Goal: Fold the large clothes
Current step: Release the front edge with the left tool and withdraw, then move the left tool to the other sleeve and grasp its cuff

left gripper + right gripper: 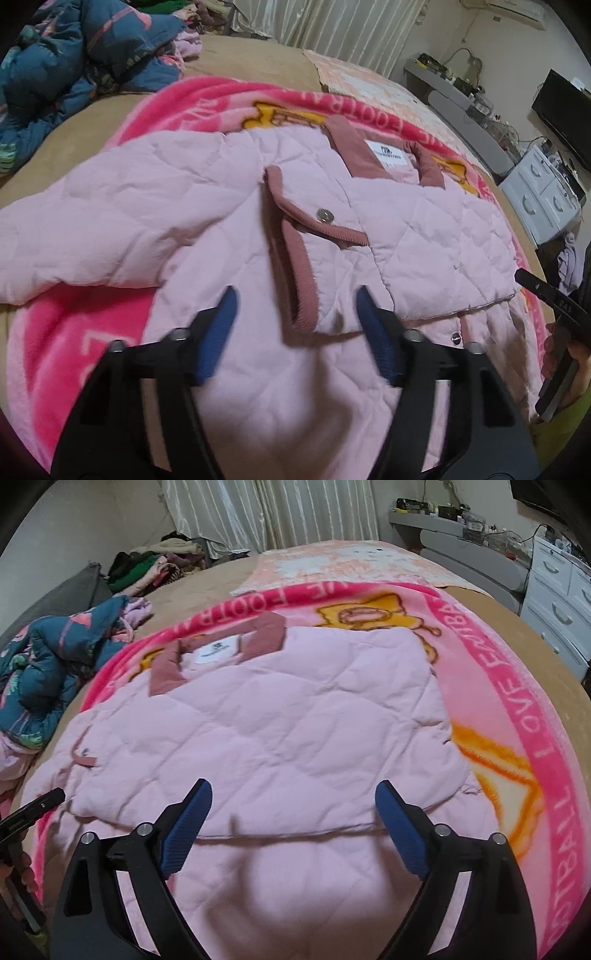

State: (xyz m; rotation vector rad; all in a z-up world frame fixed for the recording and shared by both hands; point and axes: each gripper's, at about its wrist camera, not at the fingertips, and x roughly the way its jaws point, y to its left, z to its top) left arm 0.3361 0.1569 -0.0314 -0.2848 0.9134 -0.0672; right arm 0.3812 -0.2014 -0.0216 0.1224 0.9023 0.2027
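A: Where is the soft pink quilted jacket with the dusty-rose cord trim (229, 206)?

B: It lies flat on the bright pink fleece blanket with white letters (524, 716), on the bed. It is right under and in front of both sets of fingers. One side looks folded over the middle already.

A: Are the fingers holding it?

B: No. The left gripper (295, 314) has its blue fingers (218, 332) spread wide with nothing between them. The right gripper (293, 814) is spread wide and bare too.

A: What could go wrong?

B: The jacket is puffy and slippery, I think. If the fingers pinch only the top layer, the fold could slide apart. They could also pinch the blanket under it and drag that along. The long sleeve sticks out far to the left of the left fingers, so it may flop and make the pile crooked.

A: Is anything in the way?

B: Not much. The crumpled dark blue flowered quilt (48, 657) sits far off to the left of the right fingers. The white chest of drawers (557, 613) is beyond the bed, far to the right.
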